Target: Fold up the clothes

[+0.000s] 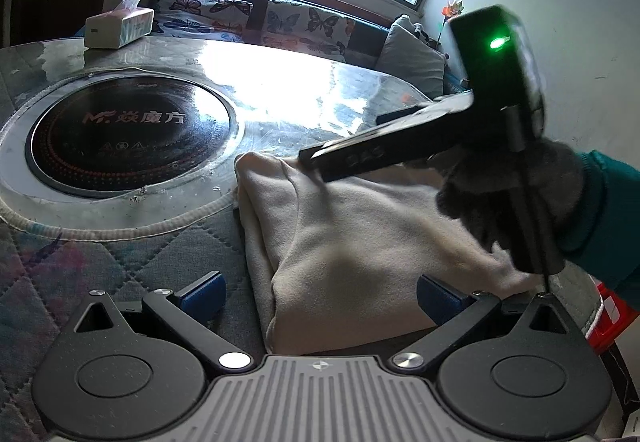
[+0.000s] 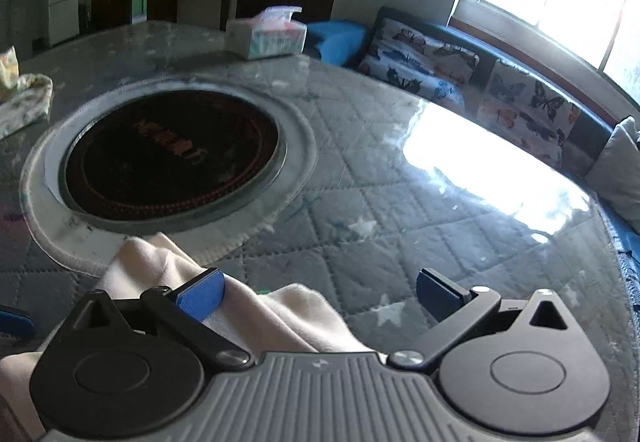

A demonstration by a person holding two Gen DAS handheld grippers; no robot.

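A cream garment [image 1: 352, 242] lies folded in a bundle on the quilted table cover. My left gripper [image 1: 320, 296] is open, its blue pads on either side of the bundle's near end, holding nothing. The right gripper's black body [image 1: 400, 146], held by a gloved hand, hovers over the garment's far side. In the right wrist view my right gripper [image 2: 320, 296] is open, with the cream garment [image 2: 280, 310] lying under and beside its left finger [image 2: 202, 294].
A round black induction hob [image 1: 128, 130] is set in the glass-topped table [image 1: 304, 90]. A tissue box [image 1: 118, 26] stands at the far edge. A patterned cloth [image 2: 24, 98] lies at the left. A butterfly-cushioned bench [image 1: 280, 22] runs under the window.
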